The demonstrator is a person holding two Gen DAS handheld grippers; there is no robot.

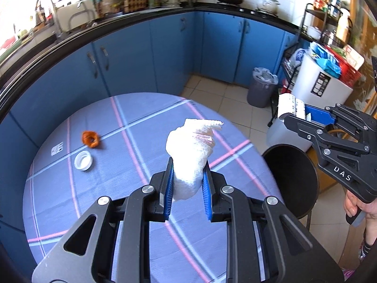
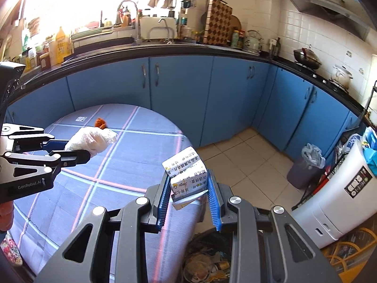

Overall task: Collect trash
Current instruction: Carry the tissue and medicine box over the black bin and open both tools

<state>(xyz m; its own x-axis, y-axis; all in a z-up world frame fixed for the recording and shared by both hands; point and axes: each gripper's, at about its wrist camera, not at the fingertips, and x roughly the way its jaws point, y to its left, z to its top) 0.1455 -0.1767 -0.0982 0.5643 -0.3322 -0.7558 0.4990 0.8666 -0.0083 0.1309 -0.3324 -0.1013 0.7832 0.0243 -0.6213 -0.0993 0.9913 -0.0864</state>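
Observation:
My left gripper point(image 1: 187, 179) is shut on a crumpled white paper towel point(image 1: 190, 151), held above the round table point(image 1: 99, 212) with its blue plaid cloth. The same gripper point(image 2: 77, 152) and towel point(image 2: 92, 140) appear at the left of the right wrist view. My right gripper point(image 2: 188, 193) is shut on a small white printed carton point(image 2: 186, 172), held past the table's right edge over a bin full of trash point(image 2: 207, 261). In the left wrist view that gripper point(image 1: 297, 115) and carton point(image 1: 289, 105) hang at the right. An orange peel point(image 1: 90, 138) and a white lid point(image 1: 83, 161) lie on the cloth.
A second grey bin point(image 1: 261, 87) with a plastic liner stands on the tiled floor by the blue cabinets point(image 1: 165, 47). A dark round stool point(image 1: 292, 179) is beside the table. A white appliance point(image 2: 339, 200) and a wire rack stand at the right. A hand point(image 1: 353, 205) grips the right tool's handle.

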